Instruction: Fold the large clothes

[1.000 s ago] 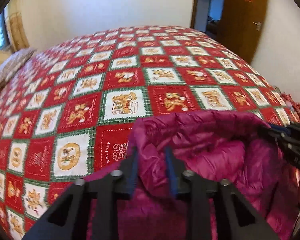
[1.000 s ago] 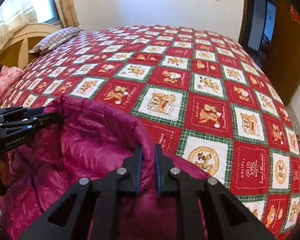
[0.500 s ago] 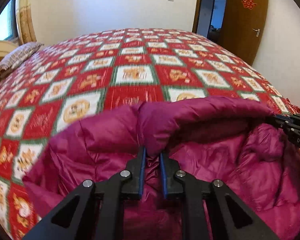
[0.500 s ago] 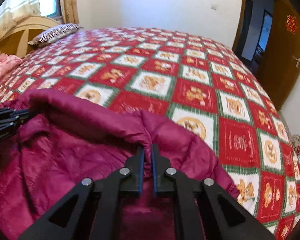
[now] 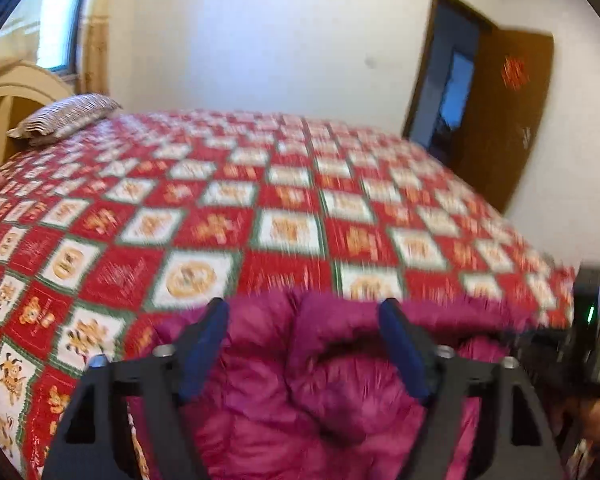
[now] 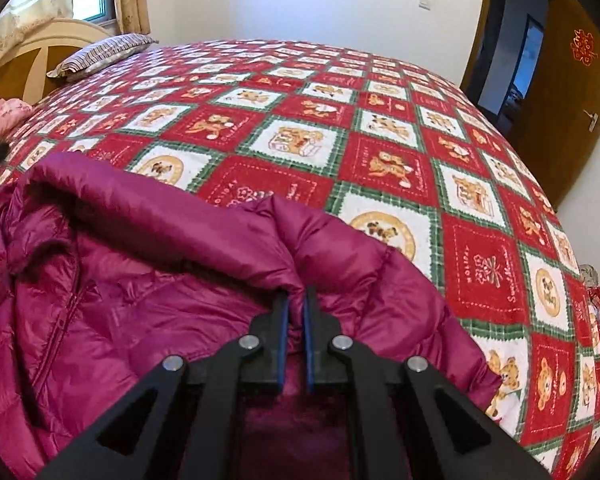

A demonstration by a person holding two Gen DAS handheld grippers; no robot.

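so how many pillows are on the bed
1 clearly: a striped pillow at the far left corner of the bed by the headboard. Pink fabric at the left edge may be another; cannot tell.

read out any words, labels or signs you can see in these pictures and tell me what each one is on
"HOLIDAY": red squares of the quilt, right wrist view.
Other lettering on the red squares: too small and warped to read.
Red ornament on the brown door: looks like a character, not readable.
Left wrist view: blurred, nothing readable.
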